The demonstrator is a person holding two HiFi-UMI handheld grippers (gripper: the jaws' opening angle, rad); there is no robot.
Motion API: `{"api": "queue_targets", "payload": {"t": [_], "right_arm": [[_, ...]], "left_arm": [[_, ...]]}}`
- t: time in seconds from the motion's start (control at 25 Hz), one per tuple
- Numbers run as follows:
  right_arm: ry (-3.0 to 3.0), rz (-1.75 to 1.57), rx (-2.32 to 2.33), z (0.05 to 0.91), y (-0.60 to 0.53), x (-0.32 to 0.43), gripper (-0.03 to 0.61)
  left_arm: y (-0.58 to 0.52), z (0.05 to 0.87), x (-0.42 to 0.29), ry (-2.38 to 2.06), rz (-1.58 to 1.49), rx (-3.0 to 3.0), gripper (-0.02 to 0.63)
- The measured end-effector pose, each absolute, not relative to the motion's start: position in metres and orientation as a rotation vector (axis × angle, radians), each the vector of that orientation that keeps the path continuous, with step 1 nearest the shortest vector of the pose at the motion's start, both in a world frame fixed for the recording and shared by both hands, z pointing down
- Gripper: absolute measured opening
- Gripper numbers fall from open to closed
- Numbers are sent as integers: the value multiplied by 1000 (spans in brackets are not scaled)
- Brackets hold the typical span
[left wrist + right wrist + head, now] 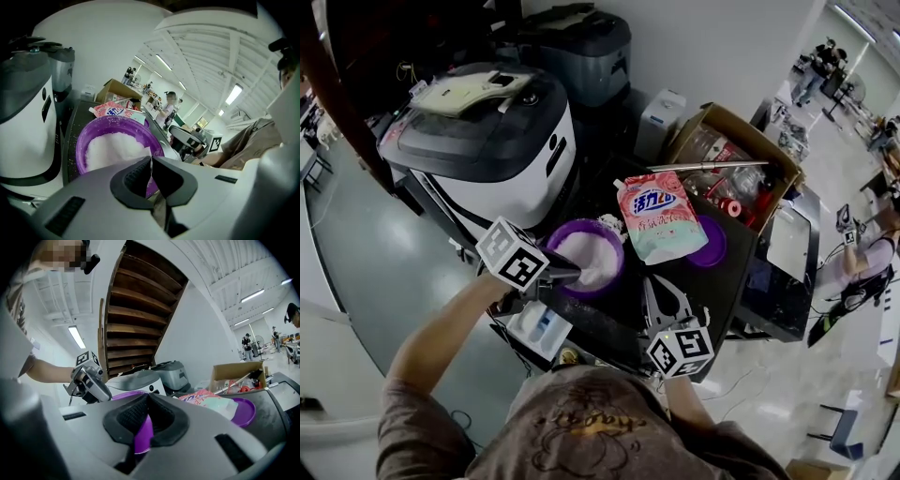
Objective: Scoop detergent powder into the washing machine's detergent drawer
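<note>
Looking down over the person's shoulders, the purple bowl (586,255) of white powder sits on the dark table (727,281) beside the washing machine (478,141). The left gripper (572,274) is at the bowl's near rim and the right gripper (656,292) at its right side. What looks like the detergent drawer (542,328) lies just below the left gripper. The pink pouch (661,217) carries blue Chinese lettering, too small for me to read. In the left gripper view the jaws are pinched on a thin white strip, which I take for the handle of a scoop (142,152) lying against the powder. In the right gripper view the jaws are clamped on the bowl's purple rim. I'd hold the bowl firm, lift the scoop level and carry it low to the drawer so nothing spills.
</note>
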State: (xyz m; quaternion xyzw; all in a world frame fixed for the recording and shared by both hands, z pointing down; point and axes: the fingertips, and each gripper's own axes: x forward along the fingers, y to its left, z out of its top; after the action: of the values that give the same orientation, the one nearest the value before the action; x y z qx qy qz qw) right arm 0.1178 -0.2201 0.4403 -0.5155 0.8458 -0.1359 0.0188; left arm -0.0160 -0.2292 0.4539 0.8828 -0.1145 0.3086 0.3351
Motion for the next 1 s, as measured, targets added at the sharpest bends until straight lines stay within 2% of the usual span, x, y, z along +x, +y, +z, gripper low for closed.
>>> {"api": "queue_targets", "payload": {"t": [1.0], "right_arm": [[2732, -426, -1484, 444, -223, 90, 3]], "left_arm": [[-255, 410, -57, -899, 12, 2193, 25]]}}
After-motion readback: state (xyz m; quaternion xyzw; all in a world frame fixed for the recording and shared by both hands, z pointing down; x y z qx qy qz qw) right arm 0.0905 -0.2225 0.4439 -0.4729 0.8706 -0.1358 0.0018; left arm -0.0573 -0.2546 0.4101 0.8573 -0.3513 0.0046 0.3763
